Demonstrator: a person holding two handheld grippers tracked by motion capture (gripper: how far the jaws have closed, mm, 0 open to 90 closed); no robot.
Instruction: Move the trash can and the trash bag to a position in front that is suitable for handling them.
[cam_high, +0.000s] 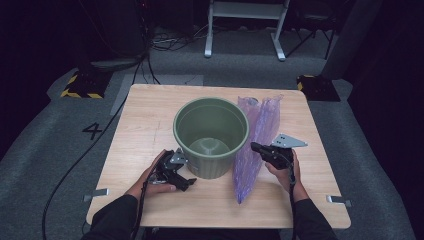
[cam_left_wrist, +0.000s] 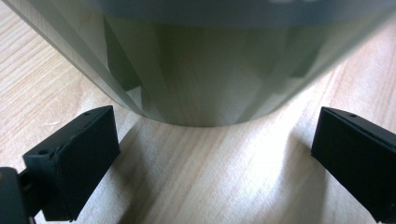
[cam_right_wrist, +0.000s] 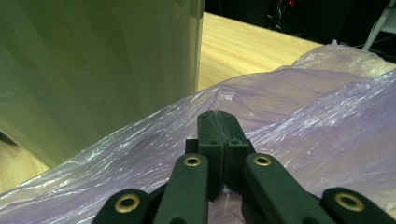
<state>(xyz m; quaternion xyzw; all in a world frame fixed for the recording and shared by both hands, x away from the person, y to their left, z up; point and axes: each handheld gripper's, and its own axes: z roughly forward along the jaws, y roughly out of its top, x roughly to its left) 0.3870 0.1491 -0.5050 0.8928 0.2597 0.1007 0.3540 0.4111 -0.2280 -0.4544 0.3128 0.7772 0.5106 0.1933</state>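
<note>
A green plastic bin (cam_high: 211, 135) stands upright in the middle of the wooden table (cam_high: 150, 115), with nothing inside it. Beside it on the right lies a long purple plastic bag (cam_high: 256, 140), stretched from back to front. My left gripper (cam_high: 182, 171) rests low at the bin's front left, open, and the foot of the bin (cam_left_wrist: 201, 70) sits just beyond its wide-set jaws (cam_left_wrist: 215, 154). My right gripper (cam_high: 253, 147) is shut on the bag's film, which tents up to the closed tips (cam_right_wrist: 217, 123). The bin wall (cam_right_wrist: 93, 70) rises close on the left there.
Metal clamps (cam_high: 95, 194) (cam_high: 339, 201) stick out at the table's front corners. Bare wood lies left of the bin and along the front edge. Behind the table stand a white frame (cam_high: 245, 30) and yellow-black striped bases (cam_high: 80, 85), with cables on the grey floor.
</note>
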